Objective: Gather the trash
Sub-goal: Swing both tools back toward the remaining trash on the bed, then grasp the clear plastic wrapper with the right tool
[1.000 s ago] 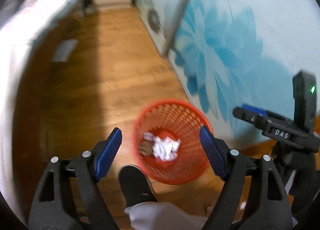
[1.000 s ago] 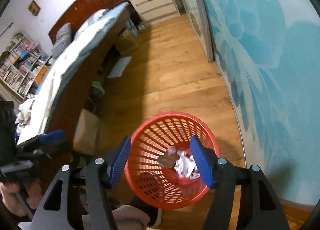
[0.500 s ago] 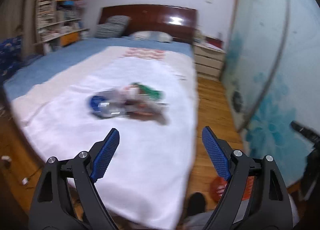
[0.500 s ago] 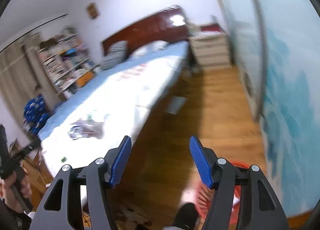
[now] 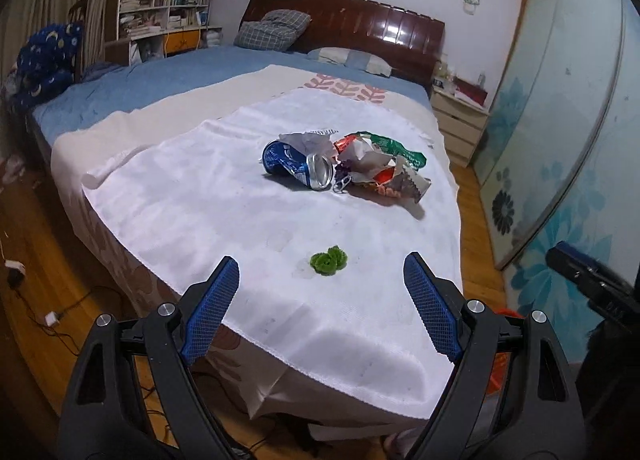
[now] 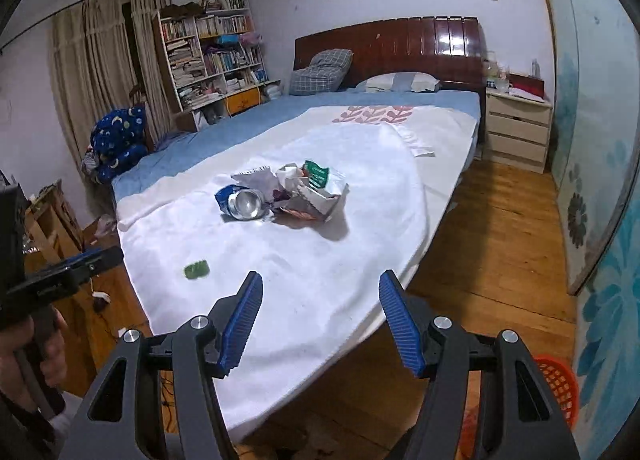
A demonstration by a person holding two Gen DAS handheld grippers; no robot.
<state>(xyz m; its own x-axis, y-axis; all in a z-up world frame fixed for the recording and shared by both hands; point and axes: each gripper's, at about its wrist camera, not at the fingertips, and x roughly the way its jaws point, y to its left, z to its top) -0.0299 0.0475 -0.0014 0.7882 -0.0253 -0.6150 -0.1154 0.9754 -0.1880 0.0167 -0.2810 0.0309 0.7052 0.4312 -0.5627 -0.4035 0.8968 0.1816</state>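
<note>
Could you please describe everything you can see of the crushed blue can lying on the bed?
The crushed blue can is a dented, seemingly aluminium drink can with white lettering, lying on its side on the white cloth that covers the bed. Its silver end faces the cameras; whether that is the top or the base is unclear. A small metal ring lies by it. Its far and right sides rest against the pile of crumpled wrappers. Neither gripper touches it.
</note>
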